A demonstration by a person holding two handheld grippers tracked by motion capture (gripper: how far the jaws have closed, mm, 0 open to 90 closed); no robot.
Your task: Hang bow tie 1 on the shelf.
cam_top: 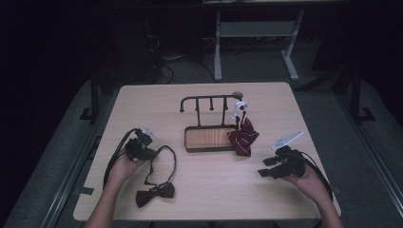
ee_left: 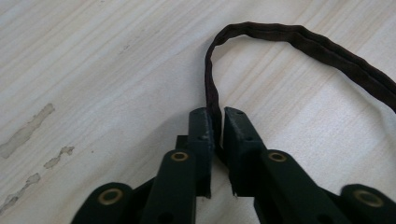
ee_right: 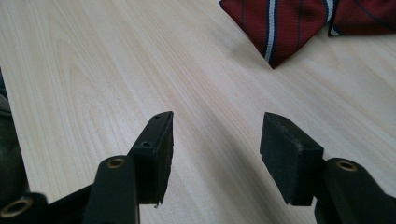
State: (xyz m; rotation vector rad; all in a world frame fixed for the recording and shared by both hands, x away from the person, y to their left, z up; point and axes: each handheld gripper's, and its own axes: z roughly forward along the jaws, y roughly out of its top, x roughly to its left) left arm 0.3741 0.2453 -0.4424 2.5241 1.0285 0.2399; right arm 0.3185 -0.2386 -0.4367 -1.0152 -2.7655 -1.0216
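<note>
Left gripper (cam_top: 151, 153), lower left of the high view: jaws nearly together, clamped on the dark strap (ee_left: 212, 84) of a brown bow tie (cam_top: 155, 192). Strap seen pinched between the two black pads at centre of the left gripper view, then looping up and off toward the right edge. Bow knot itself flat on the pale wooden table (cam_top: 209, 190), low in the high view, just below the left gripper.

Right gripper (cam_top: 264, 167), lower right of the high view: jaws spread wide, nothing between them, bare tabletop in the gap.

Red striped tie (cam_top: 243, 137), centre of the high view: draped from a black rack (cam_top: 209, 100) over the right end of a wooden tray (cam_top: 189, 138); tip at upper right of the right gripper view.

No legible writing, label or brand anywhere.
</note>
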